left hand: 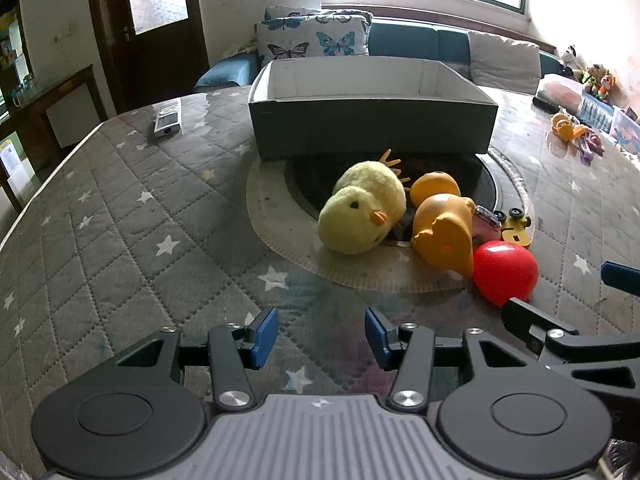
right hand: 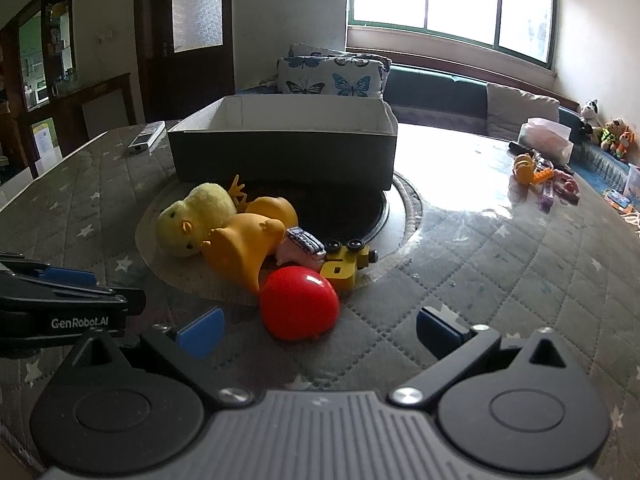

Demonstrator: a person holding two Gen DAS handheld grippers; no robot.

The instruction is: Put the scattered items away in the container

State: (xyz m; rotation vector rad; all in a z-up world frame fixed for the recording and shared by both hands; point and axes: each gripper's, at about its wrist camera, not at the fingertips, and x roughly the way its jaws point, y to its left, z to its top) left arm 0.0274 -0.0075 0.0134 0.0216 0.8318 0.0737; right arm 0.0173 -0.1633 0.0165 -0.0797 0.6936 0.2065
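A dark open box (left hand: 372, 128) (right hand: 284, 152) with a white inside stands at the table's middle. In front of it lie a yellow plush chick (left hand: 362, 210) (right hand: 196, 218), an orange rubber duck (left hand: 440, 228) (right hand: 244, 248), a small pink toy car (left hand: 486, 224) (right hand: 302, 246), a yellow toy vehicle (left hand: 516, 230) (right hand: 344, 266) and a red ball (left hand: 504, 276) (right hand: 298, 306). My left gripper (left hand: 320, 340) is open over the quilted cloth, short of the chick. My right gripper (right hand: 318, 332) is open, its blue pads (right hand: 202, 332) on either side of the red ball's near edge.
A silver remote (left hand: 166, 120) (right hand: 146, 138) lies at the far left of the table (left hand: 120, 220). More small toys (left hand: 576, 132) (right hand: 540, 176) sit at the far right. A sofa with butterfly cushions (left hand: 316, 38) runs behind the table.
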